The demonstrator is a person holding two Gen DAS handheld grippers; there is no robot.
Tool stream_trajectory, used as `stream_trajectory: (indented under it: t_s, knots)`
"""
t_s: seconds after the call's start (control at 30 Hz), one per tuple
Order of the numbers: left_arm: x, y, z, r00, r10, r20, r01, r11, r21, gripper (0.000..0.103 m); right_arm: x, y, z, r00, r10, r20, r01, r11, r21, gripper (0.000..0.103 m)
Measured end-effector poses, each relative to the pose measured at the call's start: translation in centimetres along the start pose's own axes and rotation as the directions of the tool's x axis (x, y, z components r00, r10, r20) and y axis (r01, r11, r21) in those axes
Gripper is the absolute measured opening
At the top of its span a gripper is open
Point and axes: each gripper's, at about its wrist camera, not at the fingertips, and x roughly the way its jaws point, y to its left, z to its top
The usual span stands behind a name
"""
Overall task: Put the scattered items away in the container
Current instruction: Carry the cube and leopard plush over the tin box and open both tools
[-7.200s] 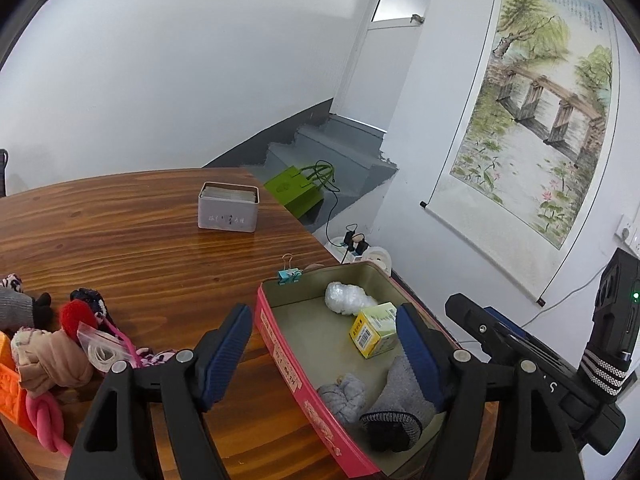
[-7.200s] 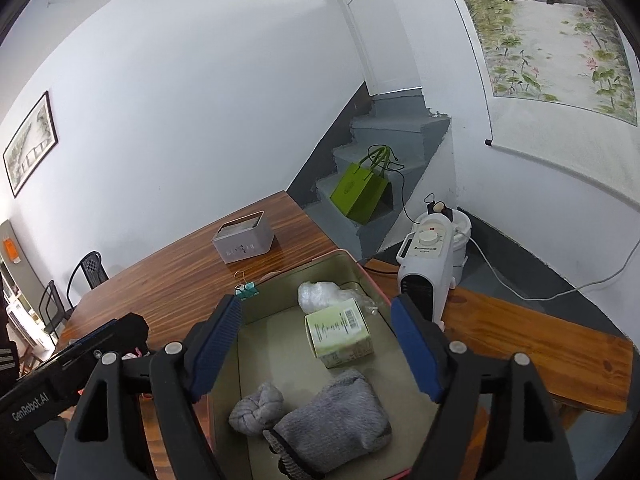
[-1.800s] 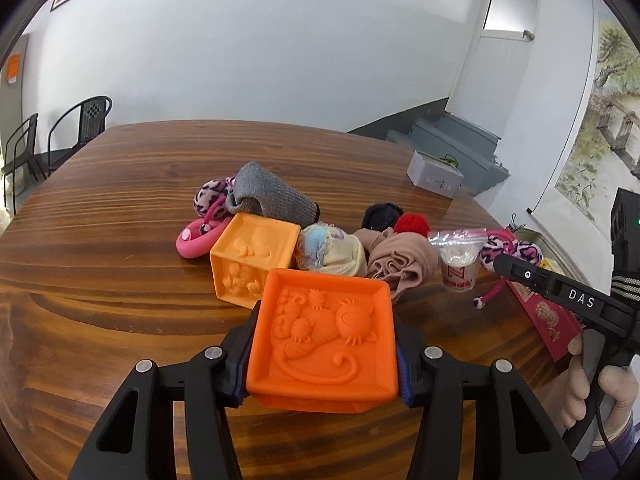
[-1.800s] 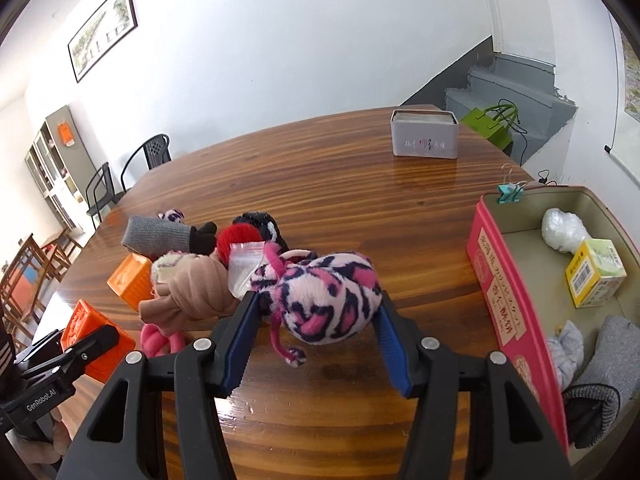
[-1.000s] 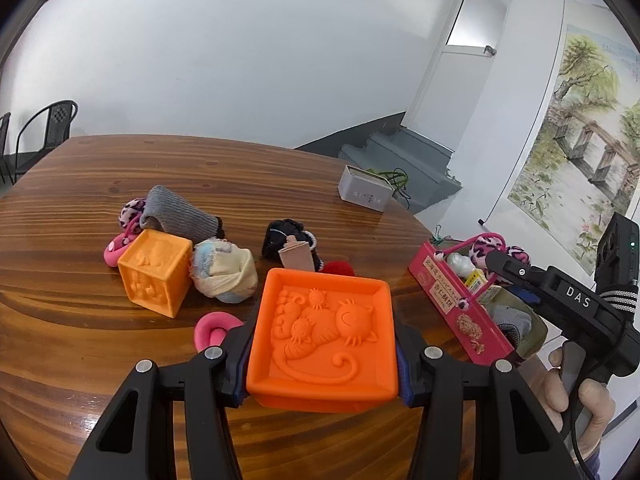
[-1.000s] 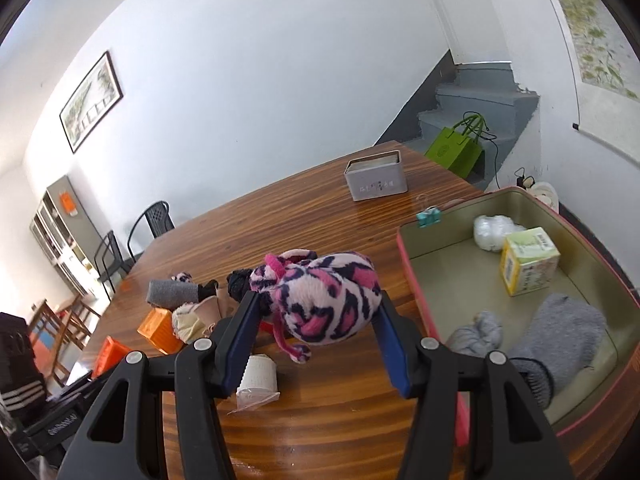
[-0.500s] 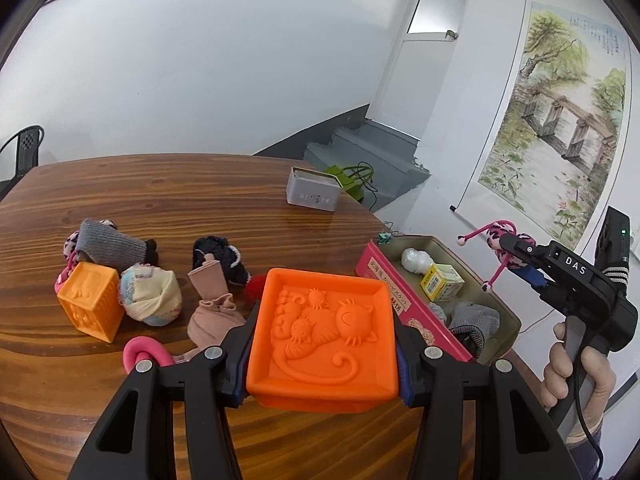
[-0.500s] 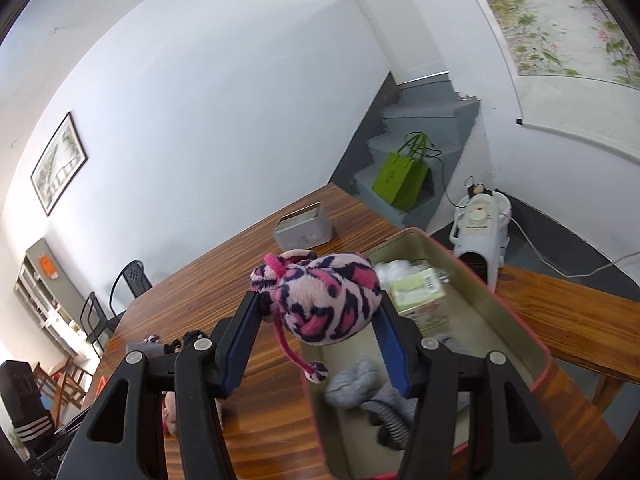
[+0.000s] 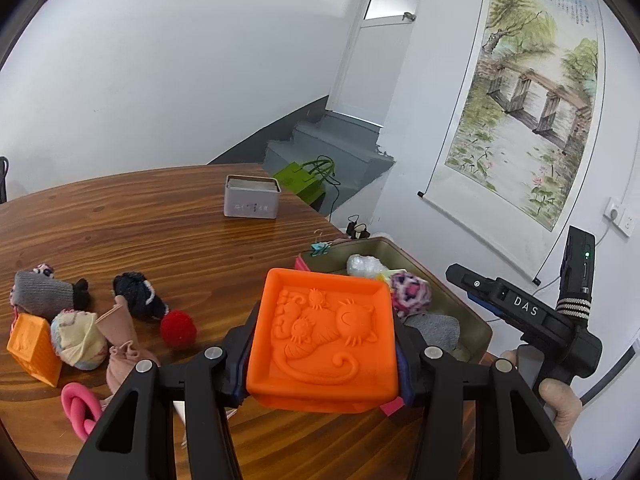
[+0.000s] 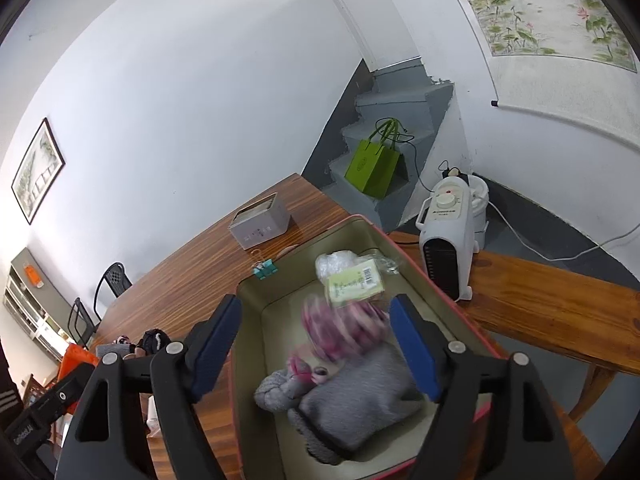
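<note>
Wooden table [image 9: 168, 240], left gripper [image 9: 322, 354] clamped on orange cat-relief block [image 9: 326, 334] – right gripper [image 10: 316, 346] jaws opening, blurred pink leopard plush [image 10: 344, 330] loose between them, above red tin container [image 10: 436, 284].

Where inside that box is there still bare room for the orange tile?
In the box, the floor along the left wall, from the teal clip corner down, is bare. The right side is crowded: pink plush, grey socks, green carton.

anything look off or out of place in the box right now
The pink spotted plush is motion-blurred over the box: the right hand-held gripper is opening and its pads no longer touch it. Otherwise nothing stands out.
</note>
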Motion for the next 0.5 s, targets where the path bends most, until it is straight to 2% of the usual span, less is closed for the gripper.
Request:
stream_trajectory:
  t_s: [0.2, 0.5]
  knots:
    - [3.6, -2.5, 1.3, 0.999, -0.044, -0.019, 0.044, 0.999, 0.016, 0.055, -0.9, -1.8, 0.0, 0.997, -0.063, 0.053, 0.061, 0.997, 0.037, 0.08]
    - [9.5, -4.6, 2.8, 0.995, -0.074, -0.068, 0.075, 0.997, 0.006, 0.055, -2.2, -2.0, -0.1, 0.989, -0.092, 0.117, 0.087, 0.995, 0.051, 0.08]
